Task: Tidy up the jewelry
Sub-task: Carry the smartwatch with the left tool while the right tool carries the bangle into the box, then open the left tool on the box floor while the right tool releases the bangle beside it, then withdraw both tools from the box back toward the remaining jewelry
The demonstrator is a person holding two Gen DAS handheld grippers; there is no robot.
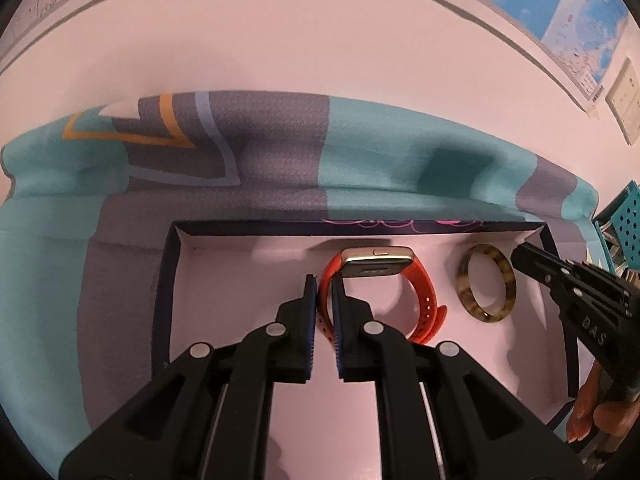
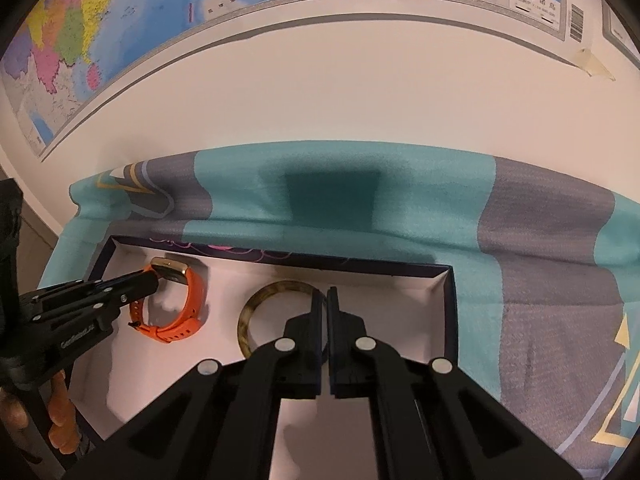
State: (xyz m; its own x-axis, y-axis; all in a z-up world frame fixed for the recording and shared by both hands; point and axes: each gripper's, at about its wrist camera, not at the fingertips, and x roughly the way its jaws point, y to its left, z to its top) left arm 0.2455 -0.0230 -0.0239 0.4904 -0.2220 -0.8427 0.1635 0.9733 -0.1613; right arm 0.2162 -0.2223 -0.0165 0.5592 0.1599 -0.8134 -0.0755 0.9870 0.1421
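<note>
Presently at the pick-up step, judging by a grip already taken on one piece inside the box [image 1: 170, 280] on the striped cloth [image 1: 400, 152]. Locate the watch [image 1: 376, 266] against the back wall of the box, near its middle, gold case uppermost and orange strap looped toward the camera. Locate the bangle [image 1: 468, 292] on the white floor of the box to the right of the watch, near it but not touching. Read the left hand-held gripper [image 1: 323, 292] as closed almost fully, pads pinching the left run of the orange strap. Read the right hand-held gripper [image 2: 325, 300] as fully closed with nothing visibly between the pads, tips set at the far right rim of the bangle; contact there impossible to confirm from either view. Next, probably: lift the watch clear by the strap, keeping the pinch firm, since a thin rubbery strap can slip or swing under the weight of the case. For the bangle, expect to open the right hand-held gripper first, straddle the rim, then close. Avoid nudging the bangle against the box wall while doing so.
</note>
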